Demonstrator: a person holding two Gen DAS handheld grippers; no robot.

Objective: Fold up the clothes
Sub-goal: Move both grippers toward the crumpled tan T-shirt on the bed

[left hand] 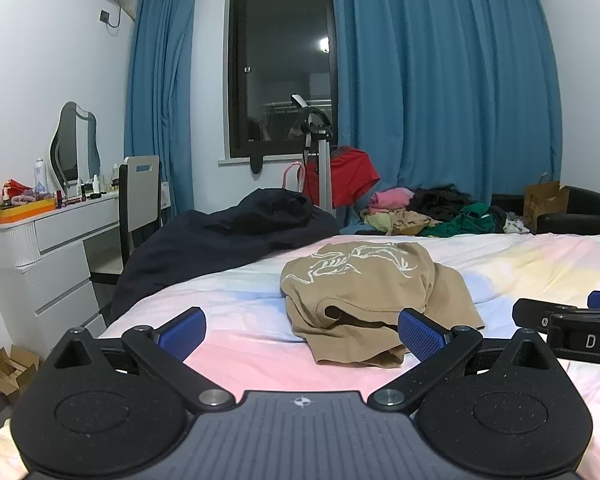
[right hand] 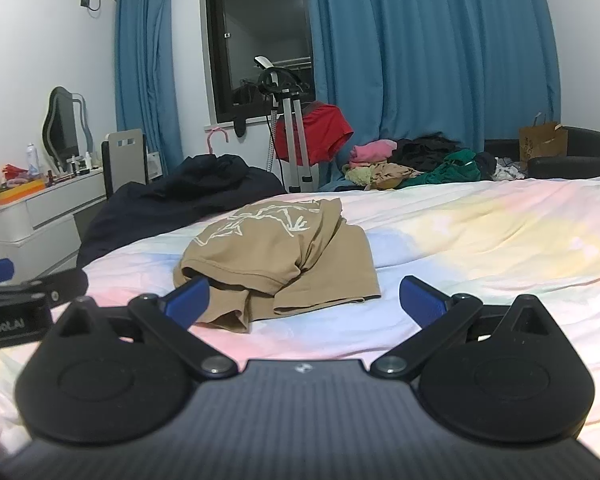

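A tan T-shirt (left hand: 364, 292) with a white line print lies folded into a loose bundle on the pastel bedsheet (left hand: 260, 360); it also shows in the right wrist view (right hand: 276, 256). My left gripper (left hand: 302, 330) is open and empty, low over the sheet just in front of the shirt's near edge. My right gripper (right hand: 304, 300) is open and empty, also just short of the shirt. Each gripper shows at the edge of the other's view: the right one (left hand: 572, 320) and the left one (right hand: 16, 304).
A dark blanket (left hand: 220, 236) lies at the bed's far left. A pile of mixed clothes (left hand: 428, 212) sits beyond the bed's far edge, with a stand holding a red garment (left hand: 340, 176). A white dresser (left hand: 48, 248) and chair (left hand: 140, 200) stand left.
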